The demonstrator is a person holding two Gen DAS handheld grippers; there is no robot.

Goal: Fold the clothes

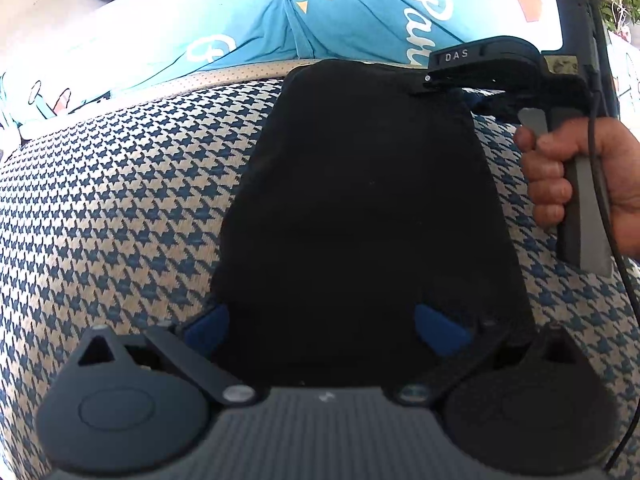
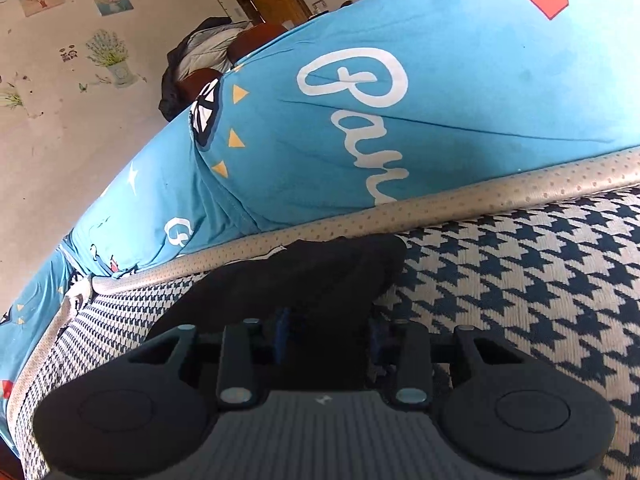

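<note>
A black garment (image 1: pixel 356 208) lies flat on a houndstooth-patterned cushion (image 1: pixel 120 208), its far end reaching the cushion's beige piped far edge (image 2: pixel 480 196), behind which a blue printed cover (image 2: pixel 440 100) rises. The left hand-held gripper (image 1: pixel 326 326) stands wide with its blue pads apart over the garment's near end, not pinching it. The right hand-held gripper (image 2: pixel 330 338), held in a hand (image 1: pixel 580 176), sits at the garment's far right corner with jaws fairly narrow and dark cloth between them, though I cannot tell whether the pads press on it.
</note>
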